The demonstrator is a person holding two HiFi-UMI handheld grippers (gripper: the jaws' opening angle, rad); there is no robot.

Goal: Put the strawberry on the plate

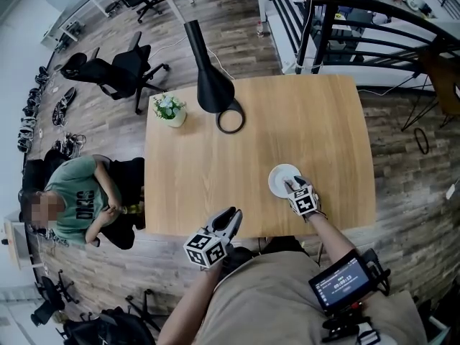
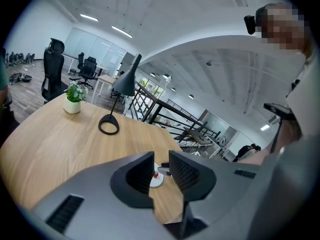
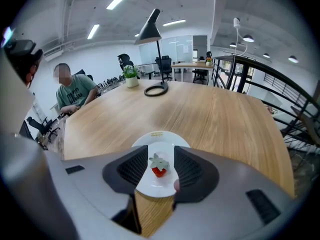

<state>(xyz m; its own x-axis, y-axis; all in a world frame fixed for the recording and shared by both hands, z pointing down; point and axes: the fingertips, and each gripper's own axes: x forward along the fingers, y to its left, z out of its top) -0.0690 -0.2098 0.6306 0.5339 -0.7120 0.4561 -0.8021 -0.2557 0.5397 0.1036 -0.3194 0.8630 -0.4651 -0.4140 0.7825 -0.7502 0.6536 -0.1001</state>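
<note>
The right gripper point(image 3: 161, 153) has its jaws apart and grips nothing; the strawberry point(image 3: 159, 167) sits loose between them on the plate point(image 3: 158, 135). It looks light, soft and easily bruised, so pinch it gently across the red body. The left gripper point(image 2: 161, 159), off to one side, is spread and empty.

There was one table point(image 1: 287, 121). It carried one plate point(image 1: 280, 177), one strawberry point(image 3: 159, 167), one black lamp point(image 1: 212, 85) and one potted plant point(image 1: 169, 110). Two claws showed: the left claw point(image 1: 230, 218) and the right claw point(image 1: 294, 184). One person point(image 1: 79, 200) sat beside the table.
</note>
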